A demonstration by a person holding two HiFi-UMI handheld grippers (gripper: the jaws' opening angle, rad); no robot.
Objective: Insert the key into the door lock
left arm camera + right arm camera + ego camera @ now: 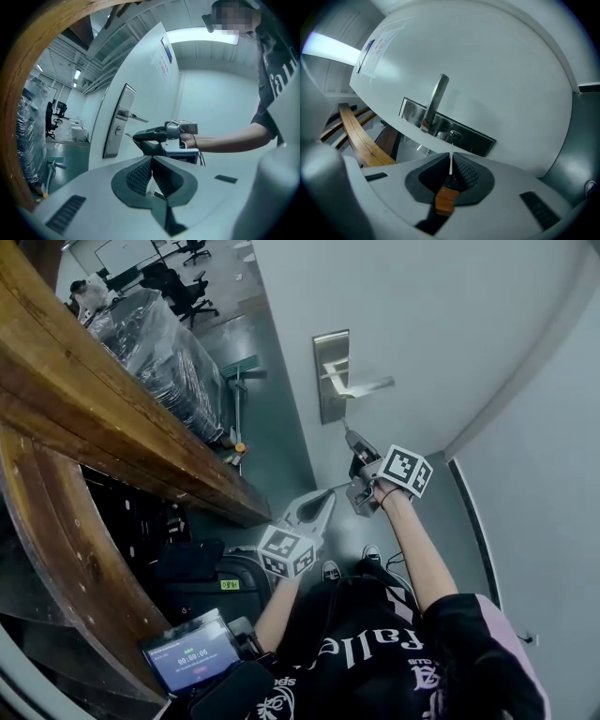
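The right gripper (pixel 451 158) has its jaws closed on the key (pixel 450 168). They pinch it near its brown head (pixel 445 200), and the thin metal blade stands out in front of the fingertips. The long axis of the key runs along the jaws and its tip points at the door (pixel 441 324), toward the steel lock plate (pixel 474 133).

The keyhole (pixel 453 135) lies straight ahead of the tip, below the lever handle (pixel 436 101) on the same plate. In the right gripper view it sits a little above the tip and almost in line with the blade. A small gap shows between tip and keyhole, so I judge that the key is not yet inside. The blade appears edge-on, and I cannot tell how the slot is turned.

The left gripper (pixel 151 161) has its jaws pressed together with nothing between them. In the head view it hangs lower and farther from the plate, so the right gripper is the nearer one.

The coming move seems to be a short push forward along the axis of the key.
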